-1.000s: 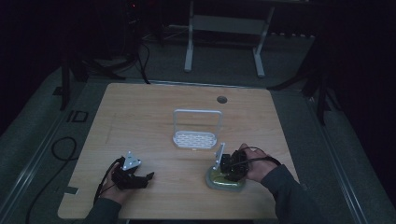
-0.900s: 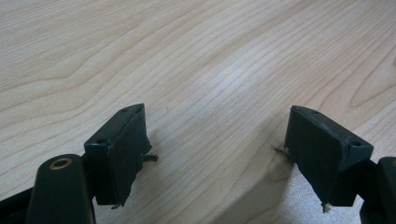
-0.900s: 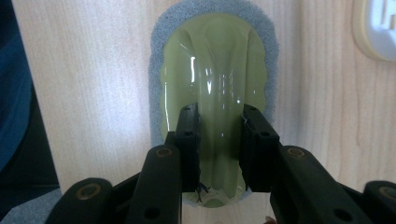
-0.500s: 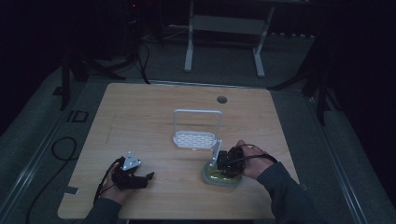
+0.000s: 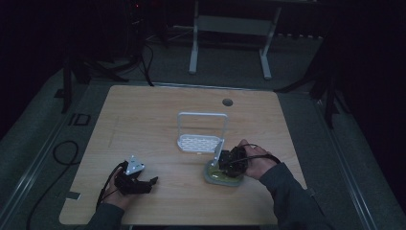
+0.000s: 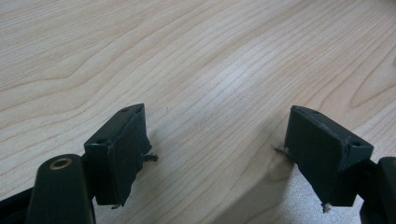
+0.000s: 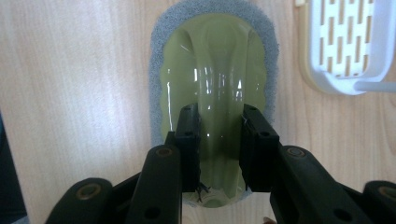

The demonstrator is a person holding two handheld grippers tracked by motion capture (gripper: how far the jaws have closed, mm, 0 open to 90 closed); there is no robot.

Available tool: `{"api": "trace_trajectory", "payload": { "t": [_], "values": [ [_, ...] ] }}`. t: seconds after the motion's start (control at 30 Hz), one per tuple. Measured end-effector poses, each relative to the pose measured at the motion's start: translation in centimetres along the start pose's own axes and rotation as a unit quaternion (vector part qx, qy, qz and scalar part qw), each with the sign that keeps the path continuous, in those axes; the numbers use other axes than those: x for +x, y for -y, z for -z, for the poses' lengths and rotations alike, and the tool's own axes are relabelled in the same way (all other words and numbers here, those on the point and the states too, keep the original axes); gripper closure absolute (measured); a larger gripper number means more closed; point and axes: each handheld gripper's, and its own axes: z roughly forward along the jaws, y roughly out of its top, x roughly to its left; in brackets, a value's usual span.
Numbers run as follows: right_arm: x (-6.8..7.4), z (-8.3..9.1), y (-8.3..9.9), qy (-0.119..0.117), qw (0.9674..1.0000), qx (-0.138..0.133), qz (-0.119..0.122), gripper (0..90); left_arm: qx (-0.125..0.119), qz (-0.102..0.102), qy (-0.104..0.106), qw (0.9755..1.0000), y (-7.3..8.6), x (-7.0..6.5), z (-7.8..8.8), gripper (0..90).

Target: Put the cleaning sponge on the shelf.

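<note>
Green-handled scrub sponge (image 7: 212, 79) lies flat on the bench (image 5: 158, 115), just beside the white rack (image 5: 201, 136). Right tongs (image 7: 219, 144) pinch its ridge (grasp step, prob. lift next, straight up). Left tongs (image 6: 217, 154) spread, idle.

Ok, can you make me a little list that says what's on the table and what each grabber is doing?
table: light wood
scrubber: green handle with a grey pad, lying flat
rack: white, slotted, beside the scrubber
right gripper: jaws closed on the scrubber's green handle ridge
left gripper: jaws apart, nothing between them, low over bare wood
hands: one holds each gripper
</note>
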Motion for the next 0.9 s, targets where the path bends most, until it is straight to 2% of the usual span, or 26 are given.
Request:
{"api": "trace_trajectory", "payload": {
  "t": [0.57, 0.9],
  "values": [
    [-1.0, 0.2, -1.0, 0.020, 0.9996, -0.018, -0.005, 71.5, 0.000, -0.001, -0.001, 1.0000, 0.0, 0.0, 0.0, 21.6],
    [-1.4, 0.5, -1.9, 0.032, 0.9993, -0.019, 0.002, 71.6, 0.000, -0.001, -0.001, 1.0000, 0.0, 0.0, 0.0, 21.7]
  ]
}}
